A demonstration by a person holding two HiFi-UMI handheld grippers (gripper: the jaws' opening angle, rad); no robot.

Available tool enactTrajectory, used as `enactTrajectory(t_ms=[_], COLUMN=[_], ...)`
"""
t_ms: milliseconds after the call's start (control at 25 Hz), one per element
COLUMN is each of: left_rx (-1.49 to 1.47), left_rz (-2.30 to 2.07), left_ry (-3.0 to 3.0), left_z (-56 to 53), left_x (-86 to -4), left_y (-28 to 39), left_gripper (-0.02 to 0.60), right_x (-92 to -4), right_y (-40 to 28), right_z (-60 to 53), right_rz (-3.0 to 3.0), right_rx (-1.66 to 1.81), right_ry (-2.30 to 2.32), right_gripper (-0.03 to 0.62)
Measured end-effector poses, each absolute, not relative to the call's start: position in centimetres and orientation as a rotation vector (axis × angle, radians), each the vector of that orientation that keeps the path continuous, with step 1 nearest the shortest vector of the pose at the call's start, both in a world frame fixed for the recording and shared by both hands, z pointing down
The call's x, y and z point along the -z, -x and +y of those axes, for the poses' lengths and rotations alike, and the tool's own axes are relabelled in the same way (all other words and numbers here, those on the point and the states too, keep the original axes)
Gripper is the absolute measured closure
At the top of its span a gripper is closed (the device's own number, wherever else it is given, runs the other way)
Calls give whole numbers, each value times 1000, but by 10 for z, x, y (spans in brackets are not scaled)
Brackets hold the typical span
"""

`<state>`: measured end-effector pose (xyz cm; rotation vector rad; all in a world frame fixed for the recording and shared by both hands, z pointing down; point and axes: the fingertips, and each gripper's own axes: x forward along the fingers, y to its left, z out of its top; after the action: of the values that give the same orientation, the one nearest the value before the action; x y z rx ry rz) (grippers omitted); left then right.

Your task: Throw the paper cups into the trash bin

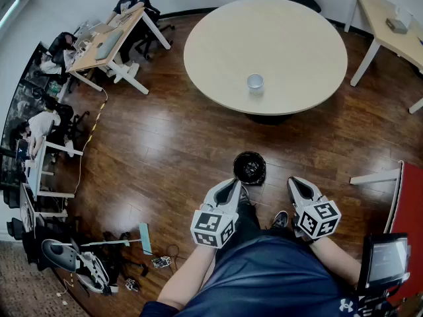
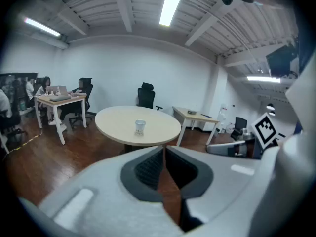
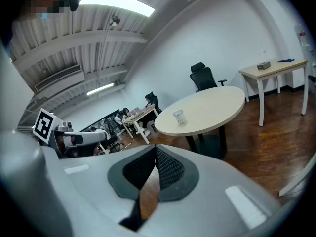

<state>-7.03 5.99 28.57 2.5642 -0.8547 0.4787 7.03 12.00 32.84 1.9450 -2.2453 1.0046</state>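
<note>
Cup sits well away on the worktop; left tongs and right tongs, both closed and empty, should spread before reaching.

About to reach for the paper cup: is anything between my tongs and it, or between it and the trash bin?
Nothing visible. The paper cup stands alone on the round table; only wood floor and the trash bin itself lie between it and the left tongs and right tongs, both shut.

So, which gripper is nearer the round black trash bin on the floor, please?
Left. The left gripper sits just left of the trash bin; the right gripper lies farther off, rightward.
</note>
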Motion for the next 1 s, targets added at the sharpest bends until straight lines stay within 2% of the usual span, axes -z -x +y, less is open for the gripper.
enactTrajectory(t_ms=[240,480,800,1000], left_rx=[-469,-526,-485,-726], left_rz=[-802,-770,-559,-457], left_ry=[-2634,-3006,-3193,-3262], left_z=[-2,-77,-122,-154], left_x=[-290,-268,-261,-291], left_y=[67,53,20,-21], left_gripper=[563,563,578,578], right_x=[-329,-302,-300,-314], right_y=[-79,-78,-95,-117], right_z=[67,8,-28,-60], right_rz=[-2176,-2143,-2055,-2076], right_rx=[-982,-895,-838,-833], right_ry=[-2023,-2091,-2091,-2061], right_gripper=[583,583,583,583])
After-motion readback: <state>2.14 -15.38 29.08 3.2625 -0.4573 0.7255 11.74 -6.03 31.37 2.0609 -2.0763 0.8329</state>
